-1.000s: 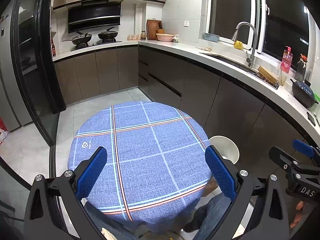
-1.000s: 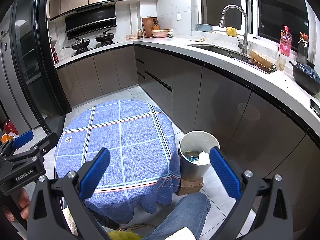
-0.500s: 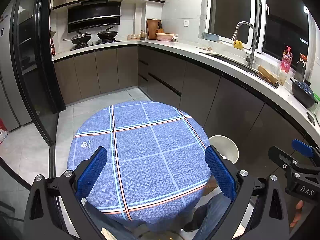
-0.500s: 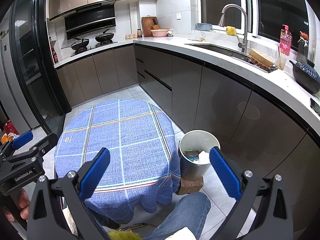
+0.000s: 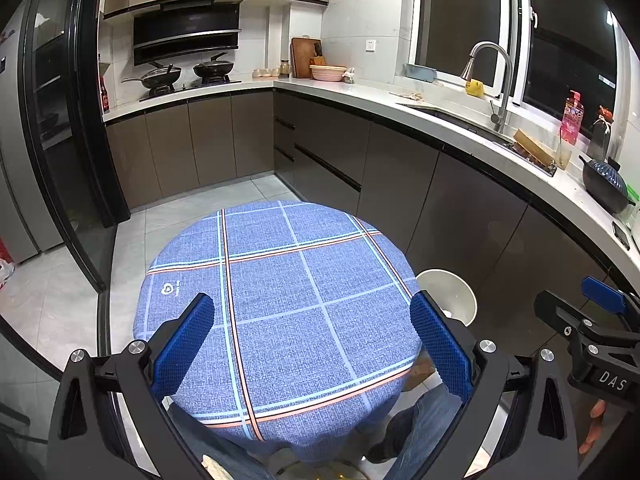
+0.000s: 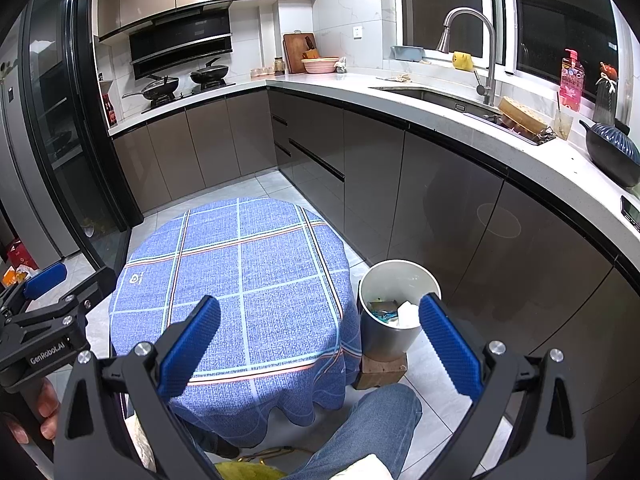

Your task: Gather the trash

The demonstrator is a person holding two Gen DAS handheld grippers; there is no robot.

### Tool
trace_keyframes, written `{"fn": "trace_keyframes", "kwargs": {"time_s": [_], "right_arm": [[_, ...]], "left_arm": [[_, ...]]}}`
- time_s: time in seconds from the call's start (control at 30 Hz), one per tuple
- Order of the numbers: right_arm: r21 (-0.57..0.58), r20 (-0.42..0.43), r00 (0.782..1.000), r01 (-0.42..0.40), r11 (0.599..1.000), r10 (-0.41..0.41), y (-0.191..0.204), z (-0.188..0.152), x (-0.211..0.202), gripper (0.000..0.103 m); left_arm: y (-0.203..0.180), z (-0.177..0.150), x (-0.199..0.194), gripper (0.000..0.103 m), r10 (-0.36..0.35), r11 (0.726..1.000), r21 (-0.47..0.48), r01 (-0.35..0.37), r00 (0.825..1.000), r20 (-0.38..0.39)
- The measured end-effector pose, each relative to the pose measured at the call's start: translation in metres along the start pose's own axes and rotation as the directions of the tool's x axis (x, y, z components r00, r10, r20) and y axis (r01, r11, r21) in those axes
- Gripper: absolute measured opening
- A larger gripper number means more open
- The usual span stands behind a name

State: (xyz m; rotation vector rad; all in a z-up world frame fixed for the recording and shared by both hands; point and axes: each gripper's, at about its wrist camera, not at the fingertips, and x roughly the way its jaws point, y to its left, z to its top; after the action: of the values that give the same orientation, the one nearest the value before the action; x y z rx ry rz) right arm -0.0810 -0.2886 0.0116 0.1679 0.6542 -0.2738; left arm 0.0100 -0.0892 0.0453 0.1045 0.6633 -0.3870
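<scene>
Blue-padded and spread wide, both sets of tongs hang empty over the scene. The left tongs (image 5: 312, 344) frame the round counter (image 5: 280, 280) under its blue plaid cloth, and the right tongs (image 6: 320, 344) hover with one pad over the cloth's near edge and the other in front of the bin (image 6: 394, 336). Nothing is pinched in either pair.

Outward from the tongs, the cloth shows only its own checks and a small printed mark. No wrapper, no scrap, no crumb that I can pick out on it. The bin stands on the floor just beside the counter, on the cabinet side, perched on a wooden block (image 6: 382, 372), and in the right wrist view it already holds trash (image 6: 394, 312): something white and something bluish-green, heaped low inside. From the left wrist view only its pale rim peeks past the cloth.

So my call: the collecting looks done or all but done. Trash sits in the bin, the counter top shows nothing left, and what remains, if anything, lies outside these views.

Against the earlier frames, almost nothing differs. Both tongs keep the same wide spread and nearly the same framing, the bin's contents look unchanged, and the person's jeans-clad legs (image 6: 360, 428) stay put below the counter.
</scene>
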Motion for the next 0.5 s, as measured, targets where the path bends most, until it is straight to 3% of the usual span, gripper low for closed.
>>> {"fn": "trace_keyframes", "kwargs": {"time_s": [0.5], "right_arm": [[0.001, 0.001, 1.000, -0.001, 1.000, 0.001, -0.0001, -0.0010, -0.0009, 0.100]], "left_arm": [[-0.0011, 0.0010, 0.0003, 0.095, 0.000, 1.000, 0.001, 0.000, 1.000, 0.002]]}}
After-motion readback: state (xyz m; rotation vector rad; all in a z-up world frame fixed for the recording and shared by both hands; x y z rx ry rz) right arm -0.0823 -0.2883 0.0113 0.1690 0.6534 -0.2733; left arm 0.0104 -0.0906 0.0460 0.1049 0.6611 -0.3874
